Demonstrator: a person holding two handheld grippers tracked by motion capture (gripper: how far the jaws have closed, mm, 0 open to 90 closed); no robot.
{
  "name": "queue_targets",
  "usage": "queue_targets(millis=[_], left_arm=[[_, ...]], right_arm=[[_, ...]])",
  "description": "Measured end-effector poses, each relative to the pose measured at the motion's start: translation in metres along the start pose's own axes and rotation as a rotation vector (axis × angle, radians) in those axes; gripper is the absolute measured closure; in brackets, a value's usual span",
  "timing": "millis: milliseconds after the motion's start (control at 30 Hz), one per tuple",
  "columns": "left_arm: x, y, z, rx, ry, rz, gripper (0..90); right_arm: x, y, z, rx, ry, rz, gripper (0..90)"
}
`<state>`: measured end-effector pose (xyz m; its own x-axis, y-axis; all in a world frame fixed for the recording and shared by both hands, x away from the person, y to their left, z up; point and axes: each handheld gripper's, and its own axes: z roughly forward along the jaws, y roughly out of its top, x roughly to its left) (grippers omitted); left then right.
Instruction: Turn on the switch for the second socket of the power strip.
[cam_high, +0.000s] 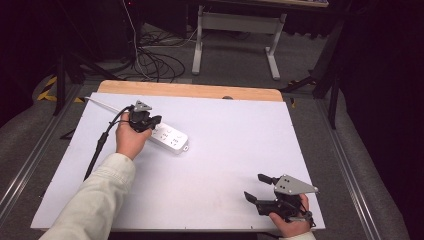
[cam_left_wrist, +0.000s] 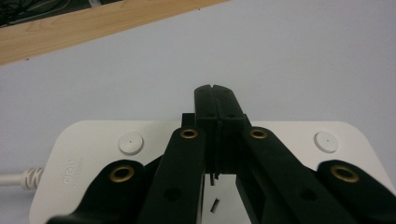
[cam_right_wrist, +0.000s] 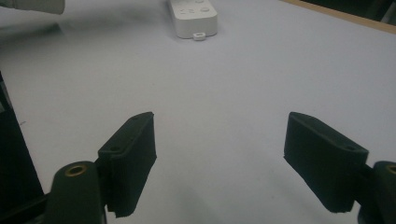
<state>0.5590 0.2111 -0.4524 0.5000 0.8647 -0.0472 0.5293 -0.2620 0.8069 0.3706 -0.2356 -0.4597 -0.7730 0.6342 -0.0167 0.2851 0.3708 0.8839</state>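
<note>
Jaws: left gripper (cam_left_wrist: 215, 91) closed, empty, over the power strip (cam_high: 169, 138) at ten o'clock; right gripper (cam_high: 259, 187) wide apart. Strip: rigid, smooth plastic, probably light; grasp across narrow sides.

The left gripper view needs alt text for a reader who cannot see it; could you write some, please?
The left gripper, jaws shut with nothing between them, hangs over a white power strip on a white table. Two round buttons show on the strip, and its cord leaves at the left.
</note>
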Motion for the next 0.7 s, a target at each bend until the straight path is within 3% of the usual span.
queue_targets(millis=[433, 700], left_arm=[[0.005, -0.005, 0.010, 0.048, 0.013, -0.007, 89.4], [0.004, -0.006, 0.013, 0.048, 0.011, 0.000, 89.4]], right_arm=[[0.000, -0.001, 0.000, 0.000, 0.005, 0.004, 25.6], [-0.001, -0.001, 0.000, 0.000, 0.006, 0.006, 25.6]])
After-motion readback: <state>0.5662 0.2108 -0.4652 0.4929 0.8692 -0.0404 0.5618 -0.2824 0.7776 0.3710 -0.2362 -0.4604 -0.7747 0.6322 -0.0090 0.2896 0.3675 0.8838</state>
